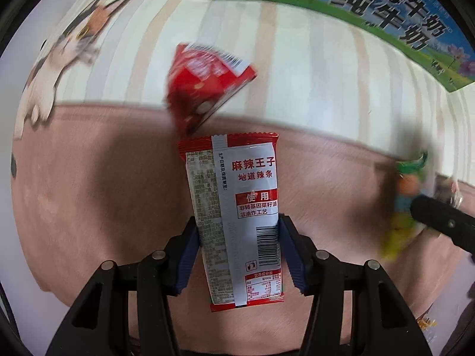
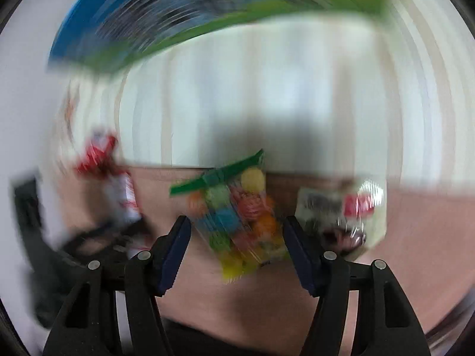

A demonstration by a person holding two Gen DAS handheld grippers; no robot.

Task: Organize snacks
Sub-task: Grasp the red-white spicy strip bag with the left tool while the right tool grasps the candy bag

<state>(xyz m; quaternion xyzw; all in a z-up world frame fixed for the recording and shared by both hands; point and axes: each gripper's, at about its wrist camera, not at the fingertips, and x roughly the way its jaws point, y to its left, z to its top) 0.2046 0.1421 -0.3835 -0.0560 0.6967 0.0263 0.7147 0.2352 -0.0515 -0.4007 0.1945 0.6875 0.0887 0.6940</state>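
My left gripper (image 1: 237, 237) is shut on a red and white spicy-strip packet (image 1: 237, 213), held upright above a pink cloth (image 1: 89, 192). A second red snack packet (image 1: 204, 86) lies beyond it at the cloth's far edge. My right gripper (image 2: 237, 237) is shut on a clear bag of coloured candies (image 2: 240, 222) with a green top strip; this view is blurred. The candy bag also shows at the right of the left wrist view (image 1: 406, 207), with the right gripper's black finger (image 1: 439, 222).
A milk carton box (image 1: 386, 9) with green and blue print stands at the back on the striped surface (image 1: 297, 74). A cat picture (image 1: 59, 59) is at the left. Another clear snack packet (image 2: 344, 213) lies on the cloth right of the candy bag.
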